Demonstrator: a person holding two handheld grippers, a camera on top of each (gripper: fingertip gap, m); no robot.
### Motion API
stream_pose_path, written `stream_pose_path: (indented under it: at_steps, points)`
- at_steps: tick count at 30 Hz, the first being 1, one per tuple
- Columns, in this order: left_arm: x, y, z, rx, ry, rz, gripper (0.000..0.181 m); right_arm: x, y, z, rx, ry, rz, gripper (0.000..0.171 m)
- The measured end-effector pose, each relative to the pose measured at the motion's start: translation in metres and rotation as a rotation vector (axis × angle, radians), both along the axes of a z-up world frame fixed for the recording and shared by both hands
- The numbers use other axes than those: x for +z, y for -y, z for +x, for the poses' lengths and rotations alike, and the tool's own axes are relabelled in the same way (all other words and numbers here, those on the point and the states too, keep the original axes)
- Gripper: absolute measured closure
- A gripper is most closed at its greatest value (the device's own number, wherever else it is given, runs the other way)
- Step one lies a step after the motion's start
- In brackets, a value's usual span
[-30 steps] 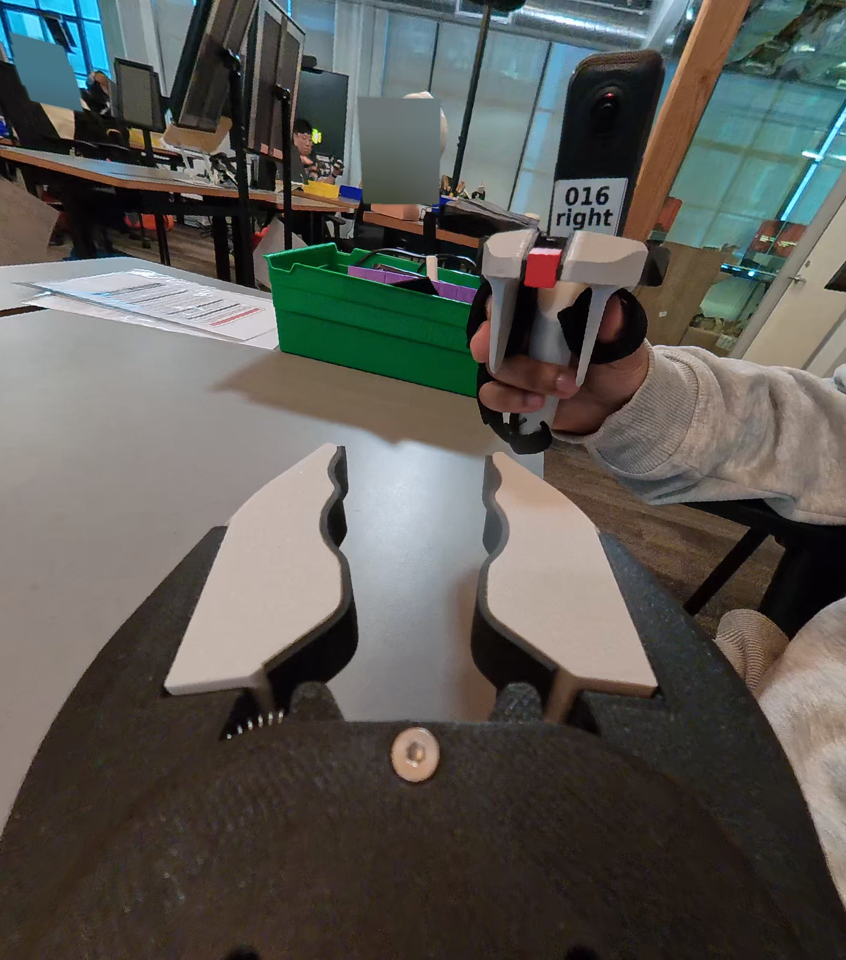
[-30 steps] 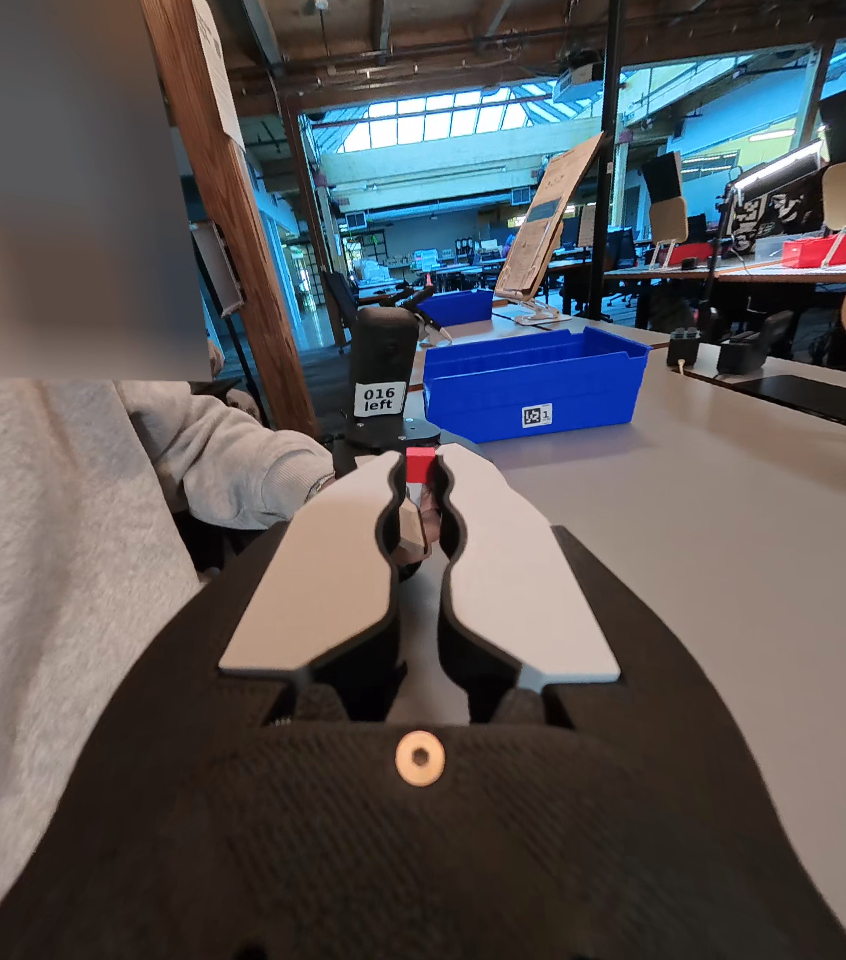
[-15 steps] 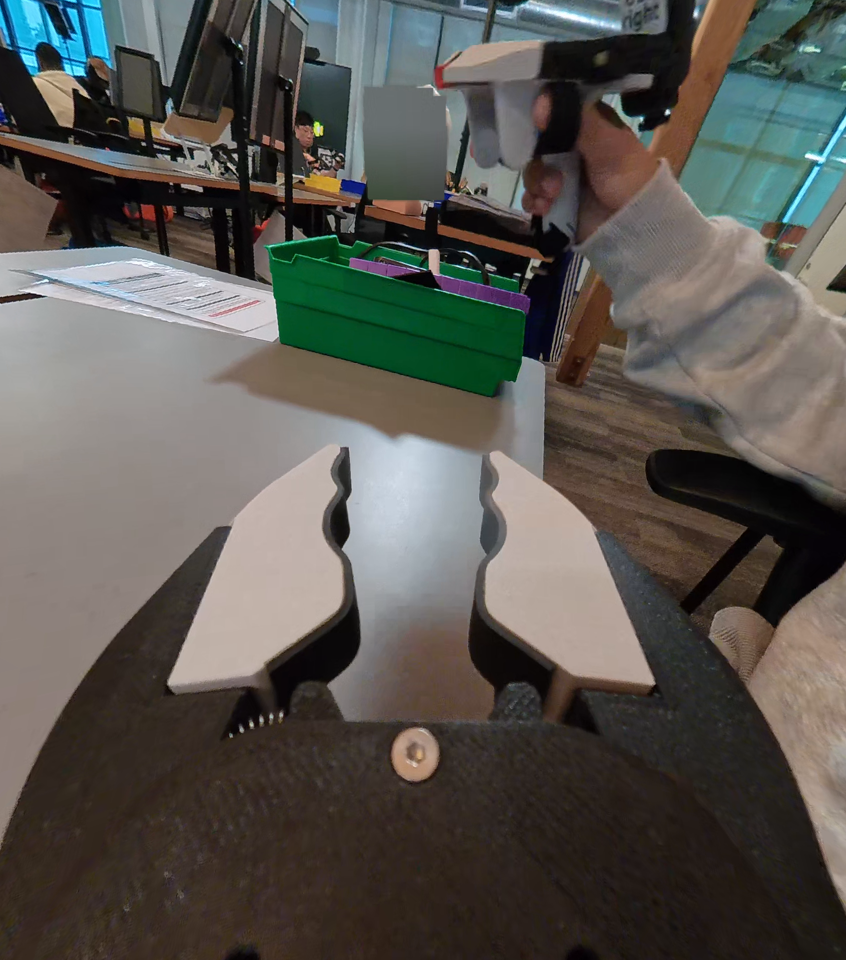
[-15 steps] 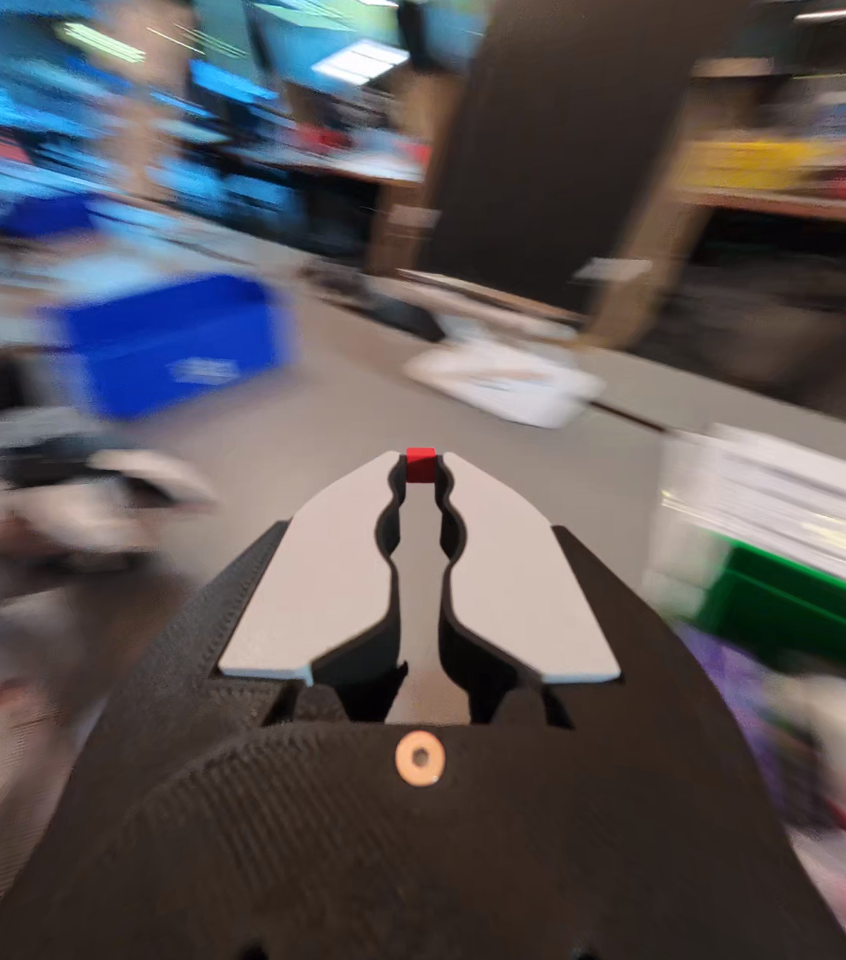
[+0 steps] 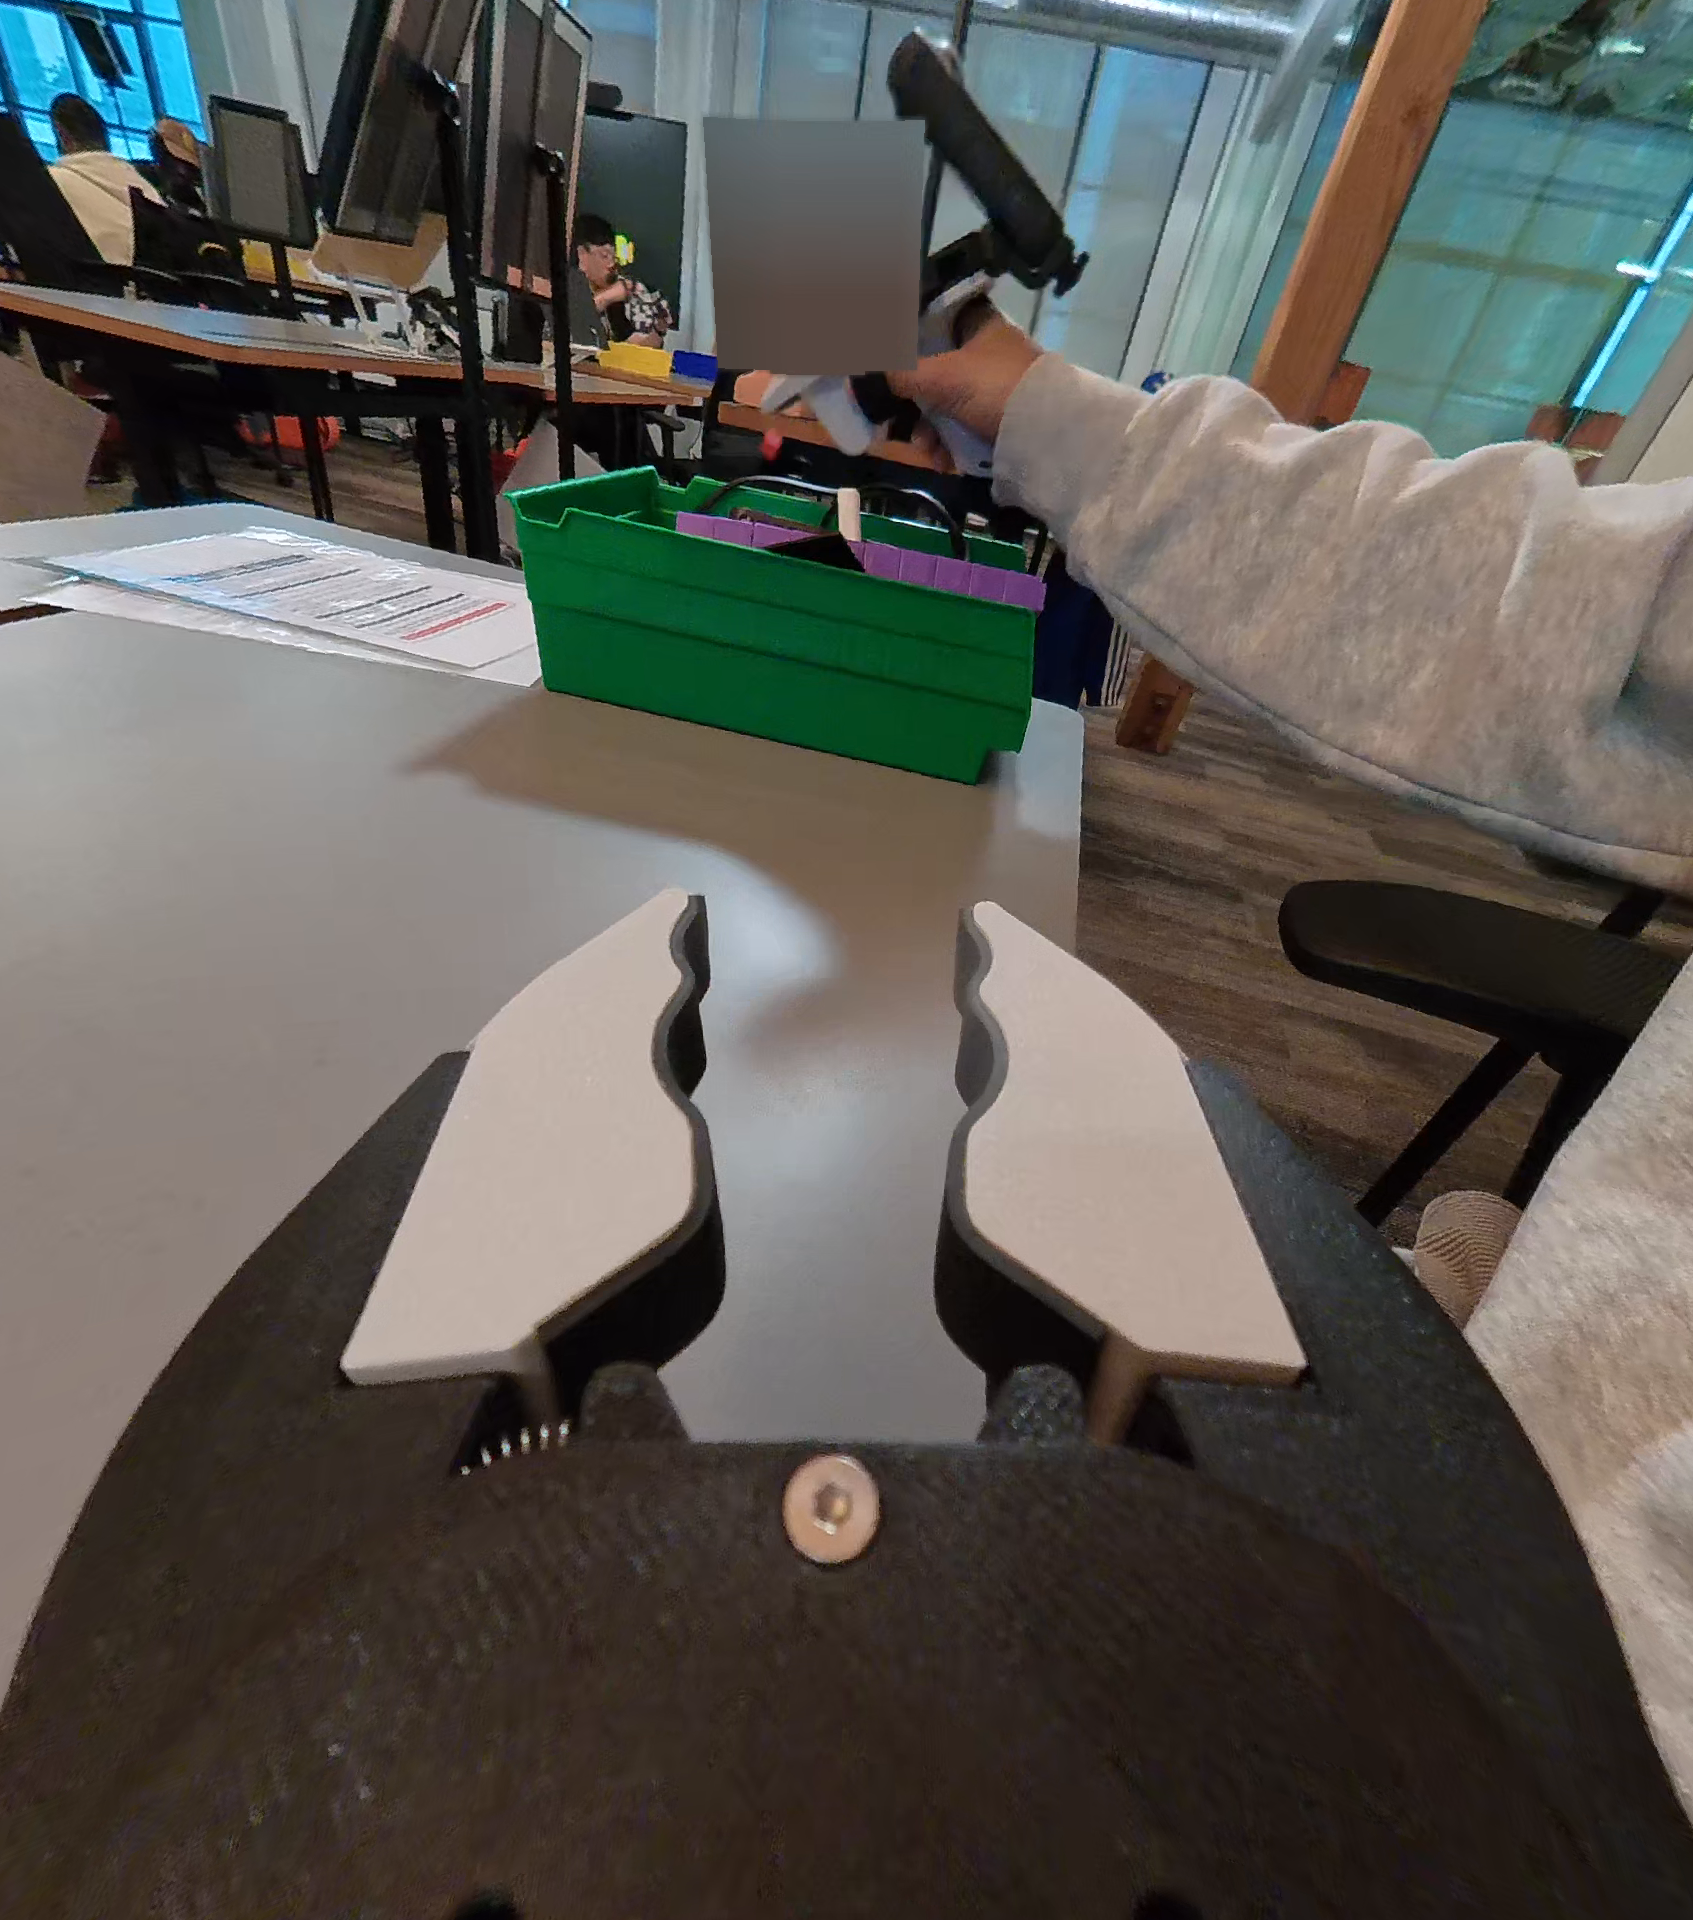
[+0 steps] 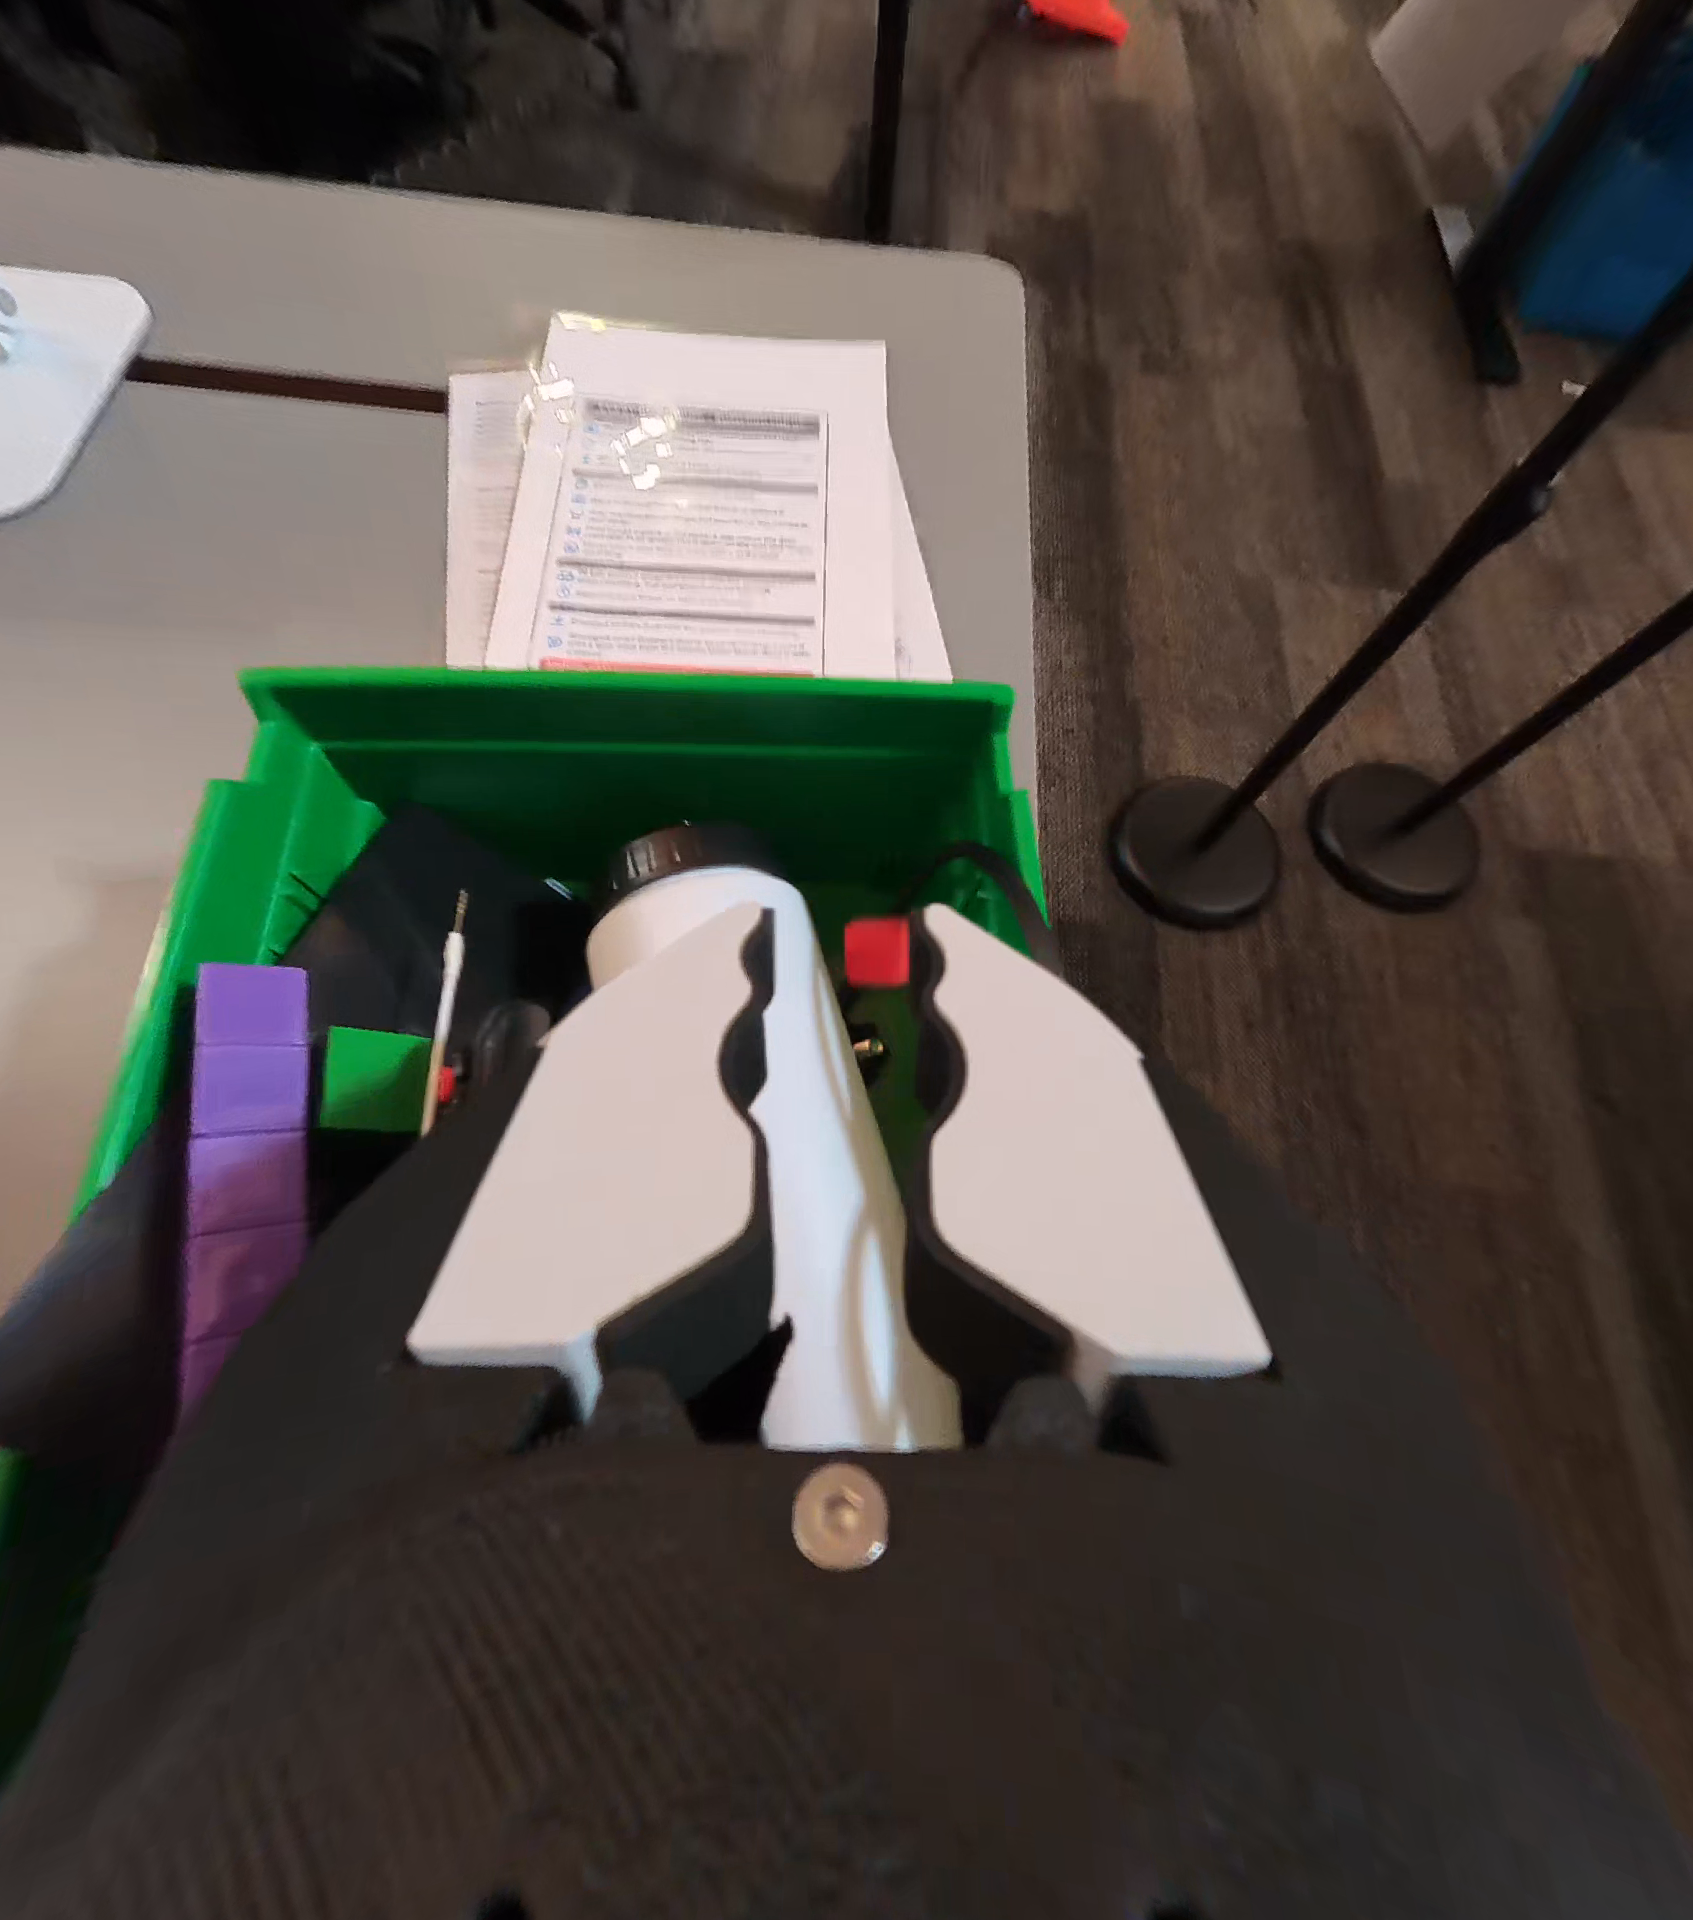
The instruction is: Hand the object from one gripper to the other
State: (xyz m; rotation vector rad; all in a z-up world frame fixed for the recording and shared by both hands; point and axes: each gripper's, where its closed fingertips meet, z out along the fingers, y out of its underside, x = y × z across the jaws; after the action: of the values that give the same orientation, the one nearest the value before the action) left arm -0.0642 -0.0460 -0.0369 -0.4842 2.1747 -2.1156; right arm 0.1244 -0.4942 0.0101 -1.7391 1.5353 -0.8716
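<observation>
The grey table [image 5: 198, 831] is filling the left and middle of the left wrist view, and in the right wrist view it is running across the upper left. The green bin [image 6: 613, 748] is sitting at the table's far right corner, taking up the middle and lower left of the right wrist view; in the left wrist view it is standing at upper centre. A stack of printed papers [image 6: 696, 520] is lying just beyond the bin, at upper centre.

The left gripper [image 5: 826, 935] is hanging low over the table at centre frame, its jaws spread wide with nothing between them. The right gripper [image 6: 842, 935] is pointing down over the bin, its jaws parted.

Inside the bin, a white bottle [image 6: 821, 1143] with a black cap is lying lengthwise, showing through the gap between the right jaws. A row of purple blocks [image 6: 250, 1122] is lying along the bin's left side.

The red block [image 6: 876, 953] is showing near the tip of the right-hand finger [image 6: 1060, 1143], just inside the gap, at centre frame. Whether it is touching that finger or lying loose in the bin, I cannot tell. It is small, square-faced and plain bright red.
</observation>
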Motion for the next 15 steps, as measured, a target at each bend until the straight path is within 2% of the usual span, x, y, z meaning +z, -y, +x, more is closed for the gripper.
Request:
stream_pose_path:
  at_steps: [1, 6, 8, 12, 15]
  points:
    - [-0.001, 0.0, 0.001, 0.0, -0.004, -0.001, 0.137, 0.006, -0.001, -0.002, 0.0, 0.011, -0.002, 0.144]
    - [0.0, -0.002, 0.004, 0.002, -0.028, -0.02, 0.137, 0.031, -0.013, -0.014, 0.01, 0.04, -0.028, 0.144]
    - [0.002, -0.003, 0.005, 0.004, -0.036, -0.033, 0.138, 0.049, -0.041, -0.019, 0.07, 0.098, 0.018, 0.147]
    - [0.003, 0.0, 0.007, 0.001, -0.051, -0.047, 0.14, 0.082, -0.158, -0.046, 0.343, 0.19, 0.139, 0.153]
    - [0.006, 0.001, 0.006, -0.007, -0.046, -0.055, 0.143, 0.072, -0.26, -0.083, 0.579, 0.176, 0.15, 0.155]
